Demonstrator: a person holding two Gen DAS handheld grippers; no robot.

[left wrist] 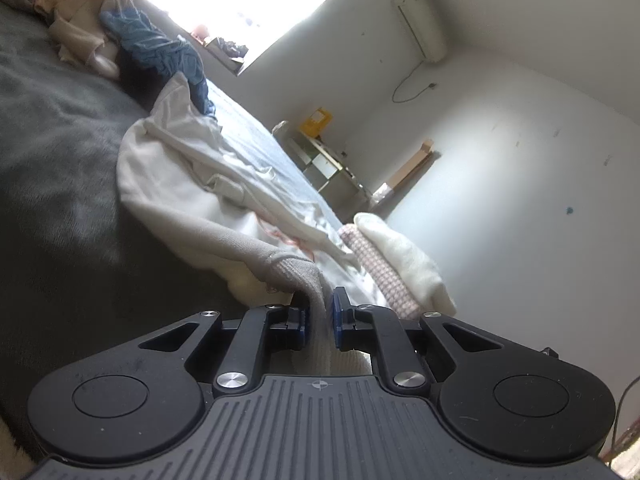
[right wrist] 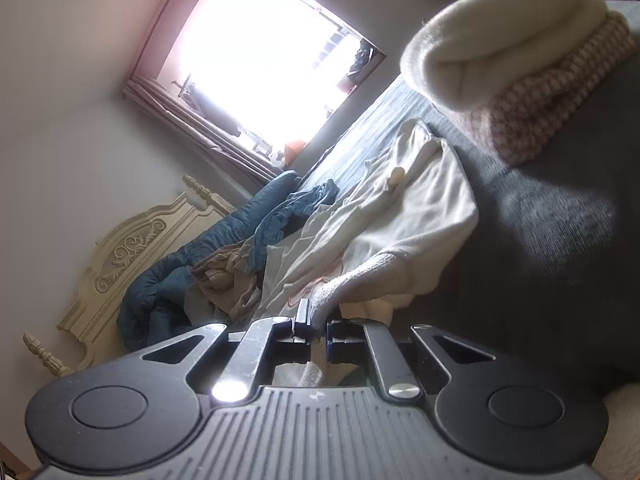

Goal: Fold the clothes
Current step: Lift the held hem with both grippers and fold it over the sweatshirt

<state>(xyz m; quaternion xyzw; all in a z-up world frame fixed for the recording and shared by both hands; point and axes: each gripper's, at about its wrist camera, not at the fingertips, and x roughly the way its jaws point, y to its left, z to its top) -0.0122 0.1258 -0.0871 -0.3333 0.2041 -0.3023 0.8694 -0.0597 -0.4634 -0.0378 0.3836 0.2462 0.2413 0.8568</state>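
Between the fingertips of my left gripper (left wrist: 320, 316) runs the ribbed cuff of the cream sweatshirt (left wrist: 188, 168). The blue pads are closed on that knit band, with the cloth passing between them and back toward the camera. My right gripper (right wrist: 318, 330) is likewise pinched shut on a ribbed edge of the same cream sweatshirt (right wrist: 420, 216), a narrow fold of white knit squeezed between its two fingers. So I have one garment held at two points, one by each hand.

From each grip the sweatshirt stretches away over the dark grey blanket (left wrist: 60, 160), rumpled, with some pink print showing near the held end; I think it is lettering, but the folds hide too much to be sure.

Just beyond it in the left view stands a stack of two folded pieces: a fluffy white knit (left wrist: 404, 256) lying on a pink-and-white checked one (left wrist: 380, 268). In the right view the same two sit up near the corner.

Farther off lies a loose heap: one beige garment (left wrist: 76, 20) and one blue garment (left wrist: 156, 44), tangled together, with a dark teal quilt (right wrist: 168, 280) beside them against the carved cream headboard (right wrist: 120, 256). Behind everything, one bright window (right wrist: 264, 40).
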